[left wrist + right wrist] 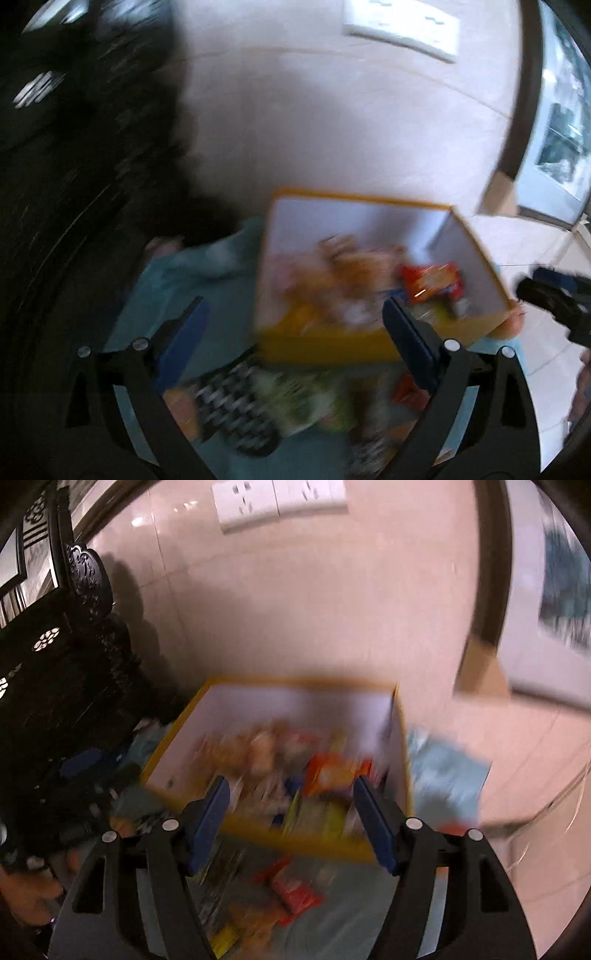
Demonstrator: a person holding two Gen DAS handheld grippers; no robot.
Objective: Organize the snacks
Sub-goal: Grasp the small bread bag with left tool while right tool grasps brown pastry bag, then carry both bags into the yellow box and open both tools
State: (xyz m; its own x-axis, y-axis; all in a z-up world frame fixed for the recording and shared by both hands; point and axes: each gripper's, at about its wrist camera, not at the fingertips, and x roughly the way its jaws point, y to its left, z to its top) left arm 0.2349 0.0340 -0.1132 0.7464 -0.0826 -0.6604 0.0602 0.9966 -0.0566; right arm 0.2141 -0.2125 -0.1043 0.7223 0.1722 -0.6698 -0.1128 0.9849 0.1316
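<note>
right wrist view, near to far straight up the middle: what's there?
Loose snack packets on the light blue cloth → yellow near wall of the box → snacks inside the box → white far wall of the box → tiled wall → white wall sockets.

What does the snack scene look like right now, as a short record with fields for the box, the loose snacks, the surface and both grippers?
box: yellow-rimmed box with white inner walls, open at the top, holding mixed snack packets
loose snacks: several packets lie outside the box on its near side, among them a red packet and a black-and-white checked packet
surface: light blue cloth under the box and packets
left gripper: open, nothing between the fingers
right gripper: open, nothing between the fingers
image quality: motion blur; labels unreadable
</note>
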